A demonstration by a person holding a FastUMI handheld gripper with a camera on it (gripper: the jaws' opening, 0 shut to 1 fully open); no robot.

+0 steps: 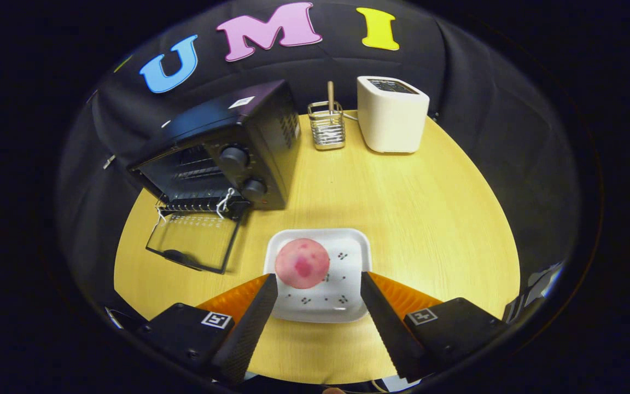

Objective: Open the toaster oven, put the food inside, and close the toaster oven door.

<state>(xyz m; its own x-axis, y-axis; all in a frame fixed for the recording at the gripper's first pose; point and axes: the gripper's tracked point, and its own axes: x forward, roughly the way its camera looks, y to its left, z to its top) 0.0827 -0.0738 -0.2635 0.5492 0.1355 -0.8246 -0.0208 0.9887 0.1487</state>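
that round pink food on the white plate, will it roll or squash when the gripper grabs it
The pink food looks round and domed, so it may roll or slide on the smooth white plate if nudged. Its mottled surface suggests something soft, so a hard squeeze could dent it. The open gripper straddles the plate, touching nothing yet.

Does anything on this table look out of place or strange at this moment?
Little stands out. White string is knotted along the hinge of the toaster oven, whose door lies open flat on the table. The food sits off-centre on its plate, between the open gripper fingers.
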